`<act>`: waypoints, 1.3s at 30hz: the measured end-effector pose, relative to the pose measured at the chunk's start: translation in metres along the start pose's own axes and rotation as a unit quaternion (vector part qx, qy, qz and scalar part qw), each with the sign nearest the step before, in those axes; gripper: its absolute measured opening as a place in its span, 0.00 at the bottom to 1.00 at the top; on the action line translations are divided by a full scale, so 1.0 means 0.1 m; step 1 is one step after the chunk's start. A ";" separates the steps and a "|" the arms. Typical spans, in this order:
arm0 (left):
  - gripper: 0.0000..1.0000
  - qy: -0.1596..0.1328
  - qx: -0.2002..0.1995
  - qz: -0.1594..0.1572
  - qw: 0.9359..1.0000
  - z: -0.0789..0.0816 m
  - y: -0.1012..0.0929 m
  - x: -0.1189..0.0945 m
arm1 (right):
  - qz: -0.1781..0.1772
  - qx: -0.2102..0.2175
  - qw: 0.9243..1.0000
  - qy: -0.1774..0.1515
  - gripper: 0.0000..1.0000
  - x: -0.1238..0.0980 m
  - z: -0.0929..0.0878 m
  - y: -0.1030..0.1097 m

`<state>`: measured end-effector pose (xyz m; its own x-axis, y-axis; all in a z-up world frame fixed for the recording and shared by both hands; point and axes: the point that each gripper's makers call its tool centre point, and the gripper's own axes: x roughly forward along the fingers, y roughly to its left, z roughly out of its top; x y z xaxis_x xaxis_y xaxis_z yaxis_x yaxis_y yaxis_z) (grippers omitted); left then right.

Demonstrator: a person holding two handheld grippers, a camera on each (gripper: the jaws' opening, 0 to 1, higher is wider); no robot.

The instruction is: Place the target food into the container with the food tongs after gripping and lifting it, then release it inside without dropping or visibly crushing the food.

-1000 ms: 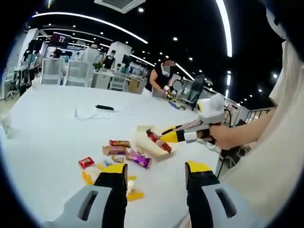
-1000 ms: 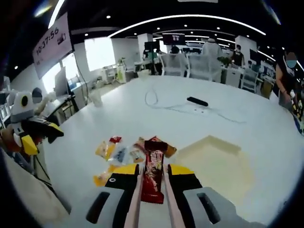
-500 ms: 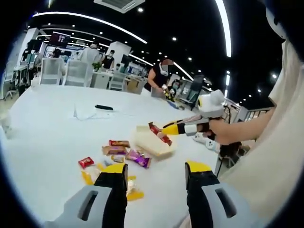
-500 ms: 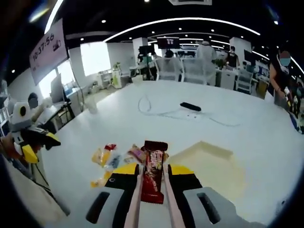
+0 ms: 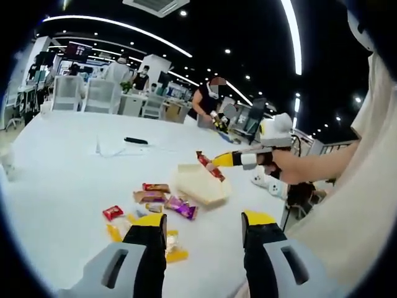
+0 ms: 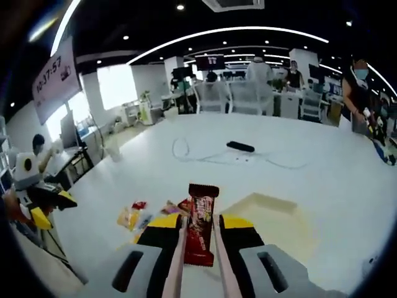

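A red snack bar in a wrapper [image 6: 200, 222] stands clamped between metal tongs [image 6: 178, 261] that my right gripper [image 6: 200, 233] squeezes. In the left gripper view the same bar [image 5: 209, 166] hangs high above the cream paper tray [image 5: 197, 184], carried by the right gripper [image 5: 224, 159] in a person's hand. The tray [image 6: 273, 217] lies below and to the right of the bar in the right gripper view. My left gripper [image 5: 203, 225] is open near the table's edge, with nothing between its jaws, above loose snacks [image 5: 161, 198].
Several wrapped snacks [image 6: 135, 214] lie scattered on the white table [image 5: 68, 174]. A black remote [image 5: 136, 140] and a white cable [image 6: 205, 152] lie farther back. People, chairs and desks stand beyond the table. A person's sleeve [image 5: 353, 205] is at the right.
The right gripper has risen with the red bar, from just over the tray's rim to well above it. The left gripper has stayed put.
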<state>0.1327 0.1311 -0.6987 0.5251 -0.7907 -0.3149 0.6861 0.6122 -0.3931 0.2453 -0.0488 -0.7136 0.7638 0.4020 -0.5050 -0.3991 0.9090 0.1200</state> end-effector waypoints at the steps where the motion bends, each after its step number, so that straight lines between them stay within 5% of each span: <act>1: 0.48 0.000 -0.001 -0.001 1.000 0.00 0.00 0.00 | 0.000 0.001 1.000 0.000 0.23 0.00 0.00 0.00; 39: 0.47 0.011 0.001 -0.016 1.000 0.00 -0.01 0.06 | -0.041 0.025 0.999 -0.023 0.23 -0.12 0.14 -0.38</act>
<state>0.1351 0.1256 -0.7000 0.4913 -0.8096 -0.3210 0.7032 0.5862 -0.4023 0.2580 -0.0865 -0.7003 0.8156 0.3303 -0.4750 -0.3095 0.9427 0.1241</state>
